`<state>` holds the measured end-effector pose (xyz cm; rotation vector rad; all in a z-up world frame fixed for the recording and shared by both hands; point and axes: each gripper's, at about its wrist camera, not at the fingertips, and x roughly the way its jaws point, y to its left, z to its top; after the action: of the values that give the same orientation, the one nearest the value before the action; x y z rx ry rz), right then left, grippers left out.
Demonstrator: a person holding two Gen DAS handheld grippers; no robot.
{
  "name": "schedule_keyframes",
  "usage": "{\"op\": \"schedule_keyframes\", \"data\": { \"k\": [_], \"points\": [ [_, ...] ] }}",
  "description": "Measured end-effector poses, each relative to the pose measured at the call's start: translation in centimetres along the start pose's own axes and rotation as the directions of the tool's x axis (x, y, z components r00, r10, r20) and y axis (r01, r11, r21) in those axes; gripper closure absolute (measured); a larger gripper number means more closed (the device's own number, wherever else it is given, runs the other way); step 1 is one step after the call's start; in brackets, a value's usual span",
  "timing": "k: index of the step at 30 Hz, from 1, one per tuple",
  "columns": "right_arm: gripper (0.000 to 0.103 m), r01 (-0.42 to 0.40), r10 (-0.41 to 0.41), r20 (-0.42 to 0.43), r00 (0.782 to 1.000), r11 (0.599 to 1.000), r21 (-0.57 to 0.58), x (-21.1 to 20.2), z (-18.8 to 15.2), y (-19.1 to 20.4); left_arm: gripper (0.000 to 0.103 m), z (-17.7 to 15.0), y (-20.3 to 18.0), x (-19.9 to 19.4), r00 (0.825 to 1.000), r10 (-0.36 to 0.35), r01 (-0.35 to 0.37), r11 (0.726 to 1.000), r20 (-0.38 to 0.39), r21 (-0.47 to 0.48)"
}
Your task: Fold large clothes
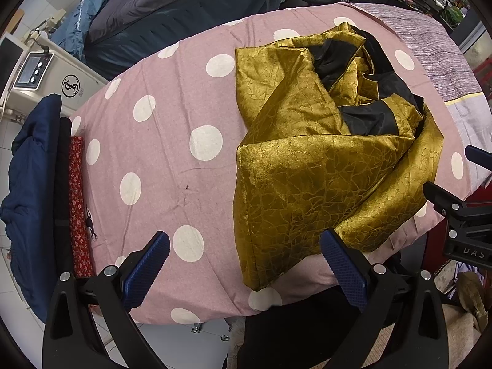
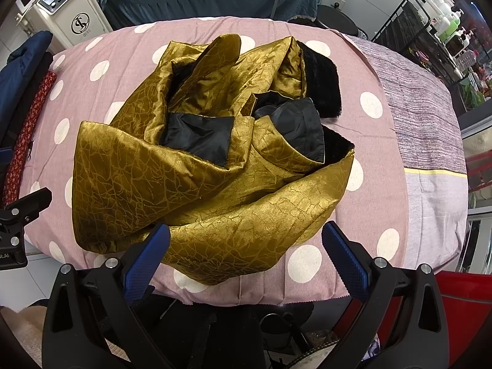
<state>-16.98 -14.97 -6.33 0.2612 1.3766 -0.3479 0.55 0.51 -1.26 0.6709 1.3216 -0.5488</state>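
A gold crackle-patterned garment (image 1: 310, 166) with black lining and a black furry trim (image 2: 319, 77) lies crumpled in a heap on the pink polka-dot table cover (image 1: 160, 160). In the right wrist view the same garment (image 2: 190, 166) fills the middle of the table. My left gripper (image 1: 246, 264) hovers open at the near edge, its right finger by the garment's lower hem. My right gripper (image 2: 246, 252) is open too, just short of the garment's near fold, with nothing between its blue pads (image 2: 144, 264). The right gripper's body (image 1: 461, 221) shows at the right edge of the left wrist view.
Folded dark blue, black and red patterned clothes (image 1: 46, 190) are stacked at the table's left end. A striped purple-grey cloth (image 2: 430, 129) covers the right end. A white machine (image 2: 67, 9) and a dark bed (image 1: 172, 9) stand behind; a black wire rack (image 2: 415, 21) is far right.
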Motion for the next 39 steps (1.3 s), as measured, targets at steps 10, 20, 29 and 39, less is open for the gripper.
{"op": "schedule_keyframes", "data": {
  "k": [10,20,29,39],
  "points": [
    [0.006,-0.001,0.001,-0.004,1.0,1.0,0.001,0.06,-0.11,-0.05,0.006,-0.14,-0.12,0.24,1.0,-0.01,0.01,1.0,-0.014,-0.004],
    [0.006,-0.001,0.001,-0.003,1.0,1.0,0.005,0.12,-0.37,-0.13,0.006,-0.23,-0.26,0.19,1.0,-0.018,0.018,1.0,-0.013,-0.001],
    [0.006,-0.001,0.001,-0.005,1.0,1.0,0.004,0.15,-0.22,-0.15,0.006,-0.11,-0.18,0.19,1.0,-0.017,0.017,1.0,-0.016,-0.003],
    [0.006,-0.001,0.001,-0.004,1.0,1.0,0.004,0.13,-0.29,-0.18,0.006,-0.13,-0.17,0.06,1.0,-0.013,0.013,1.0,-0.011,0.002]
  ]
}}
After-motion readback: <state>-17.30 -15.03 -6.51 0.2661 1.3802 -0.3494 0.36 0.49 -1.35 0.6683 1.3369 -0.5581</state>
